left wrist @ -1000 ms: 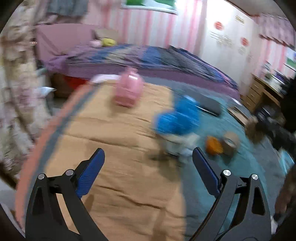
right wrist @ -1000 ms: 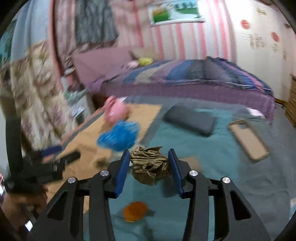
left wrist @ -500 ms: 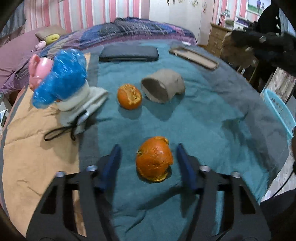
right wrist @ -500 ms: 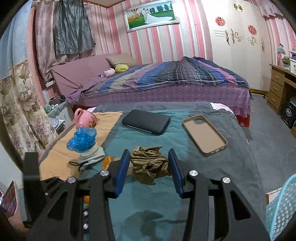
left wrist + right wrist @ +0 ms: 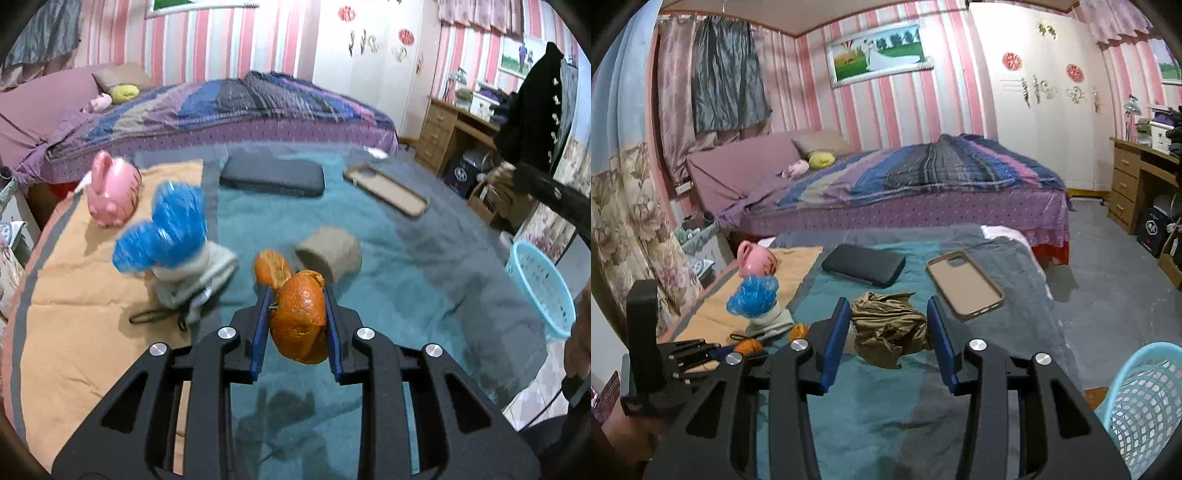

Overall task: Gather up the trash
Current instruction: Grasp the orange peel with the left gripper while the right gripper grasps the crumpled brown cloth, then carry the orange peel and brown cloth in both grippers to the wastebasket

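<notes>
My left fingers had just closed on the peel, right fingers pinched the wrapper; basket sat lower right, nearer my right.

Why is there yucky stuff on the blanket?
It's leftover trash: a second orange peel piece and a brown cardboard roll lie loose on the teal blanket, beside a tidy black case.

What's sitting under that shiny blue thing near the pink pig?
The blue thing rests on a crumpled grey-white cloth pouch with a dark cord, lying across the tan cloth and teal blanket. Anything inside the pouch is hidden.
</notes>
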Available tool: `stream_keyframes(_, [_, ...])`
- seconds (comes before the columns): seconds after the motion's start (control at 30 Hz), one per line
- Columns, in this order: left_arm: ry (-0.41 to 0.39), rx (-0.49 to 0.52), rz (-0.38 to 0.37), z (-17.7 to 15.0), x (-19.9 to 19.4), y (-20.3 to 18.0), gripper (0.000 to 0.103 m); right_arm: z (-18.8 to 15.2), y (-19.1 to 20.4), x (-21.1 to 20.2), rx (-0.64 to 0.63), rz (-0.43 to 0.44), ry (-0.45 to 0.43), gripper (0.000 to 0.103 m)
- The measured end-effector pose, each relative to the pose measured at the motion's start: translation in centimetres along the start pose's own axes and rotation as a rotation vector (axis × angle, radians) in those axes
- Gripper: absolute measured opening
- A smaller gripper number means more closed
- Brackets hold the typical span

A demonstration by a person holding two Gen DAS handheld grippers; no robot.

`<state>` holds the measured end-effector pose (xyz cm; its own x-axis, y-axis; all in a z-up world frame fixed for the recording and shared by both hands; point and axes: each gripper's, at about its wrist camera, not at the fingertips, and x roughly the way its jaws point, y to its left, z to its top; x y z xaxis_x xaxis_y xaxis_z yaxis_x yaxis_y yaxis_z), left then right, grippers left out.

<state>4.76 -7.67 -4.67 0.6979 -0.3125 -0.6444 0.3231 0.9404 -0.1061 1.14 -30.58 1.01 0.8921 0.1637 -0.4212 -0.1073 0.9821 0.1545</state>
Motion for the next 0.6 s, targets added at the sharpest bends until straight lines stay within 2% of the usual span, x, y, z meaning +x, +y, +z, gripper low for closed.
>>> stream_keyframes(0.17, [-0.036, -0.01, -0.012, 0.6, -0.4, -1.2, 0.026, 0.2, -1.7, -2.6, -0.01, -0.087, -0.044, 0.043])
stream_keyframes(0.23, [-0.046, -0.007, -0.022, 0.8, -0.6, -1.8, 0.026, 0.0, -3.7, -4.0, 0.028, -0.136, -0.062, 0.043])
stream_keyframes(0.37, [-0.055, 0.003, -0.045, 1.0, -1.0, -2.8, 0.026, 0.3, -7.0, -6.2, 0.12, -0.128, -0.091, 0.043])
stream_keyframes(0.6, [-0.102, -0.013, -0.074, 2.3, -2.2, -4.8, 0.026, 1.3, -9.9, -8.8, 0.127, -0.206, -0.135, 0.043])
